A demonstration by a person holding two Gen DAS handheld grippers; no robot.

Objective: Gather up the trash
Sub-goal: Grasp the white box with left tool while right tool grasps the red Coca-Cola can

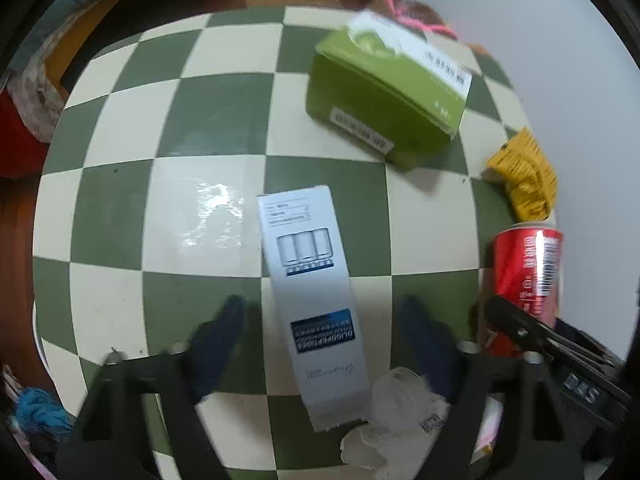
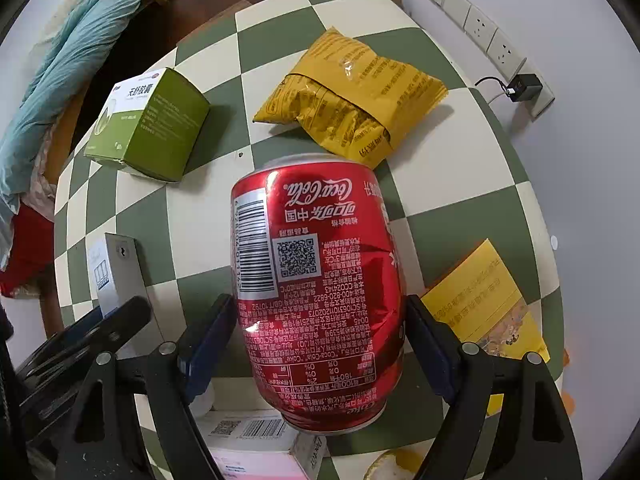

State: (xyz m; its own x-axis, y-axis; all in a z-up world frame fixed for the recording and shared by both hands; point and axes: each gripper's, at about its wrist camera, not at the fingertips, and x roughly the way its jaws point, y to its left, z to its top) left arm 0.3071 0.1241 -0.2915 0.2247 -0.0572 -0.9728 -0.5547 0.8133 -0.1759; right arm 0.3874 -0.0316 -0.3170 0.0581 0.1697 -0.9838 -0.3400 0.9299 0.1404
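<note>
Between the right gripper (image 2: 320, 344), fingers clamp a dented red can (image 2: 316, 280); left gripper (image 1: 320, 320) fingers gape astride a white carton (image 1: 316, 304).

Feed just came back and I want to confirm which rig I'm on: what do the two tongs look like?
Both match. The left tongs and right tongs each have a matte black plastic frame with angular slotted arms and silver round bolt heads at the joints. Each finger carries a dark navy pad. White characters are printed on the black body of the right tongs, seen from the left wrist. No cables or sleeves show.
</note>
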